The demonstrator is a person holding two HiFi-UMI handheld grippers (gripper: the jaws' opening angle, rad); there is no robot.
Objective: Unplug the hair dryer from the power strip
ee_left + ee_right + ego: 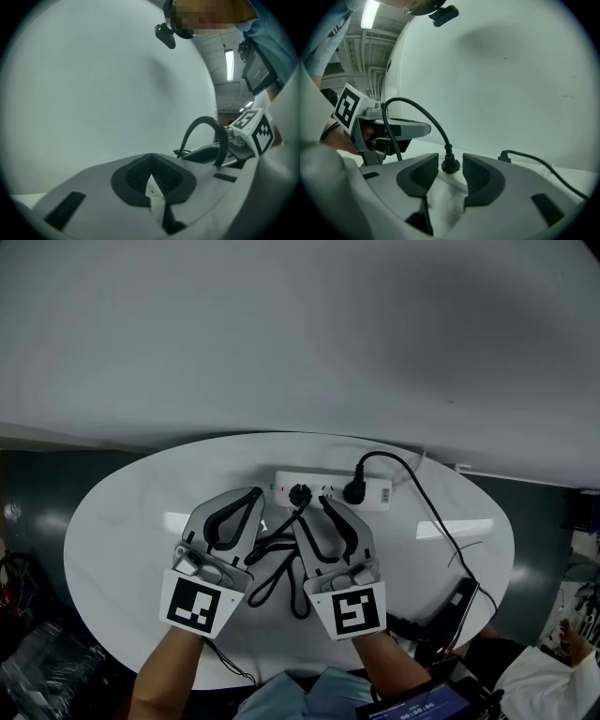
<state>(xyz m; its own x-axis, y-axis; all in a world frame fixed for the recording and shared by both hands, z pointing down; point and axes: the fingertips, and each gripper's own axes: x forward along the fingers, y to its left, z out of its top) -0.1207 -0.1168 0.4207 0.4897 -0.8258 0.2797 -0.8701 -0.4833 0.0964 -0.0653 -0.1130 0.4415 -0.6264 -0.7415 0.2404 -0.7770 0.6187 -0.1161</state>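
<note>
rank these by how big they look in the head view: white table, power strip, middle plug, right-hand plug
1. white table, by far the largest
2. power strip
3. middle plug and right-hand plug, which look about the same size, so I won't rank one over the other

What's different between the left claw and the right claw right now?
The left gripper has its jaws together, empty; the right gripper has them apart. The right gripper straddles a black plug in the power strip; the left gripper straddles nothing. Both are over the white table.
</note>
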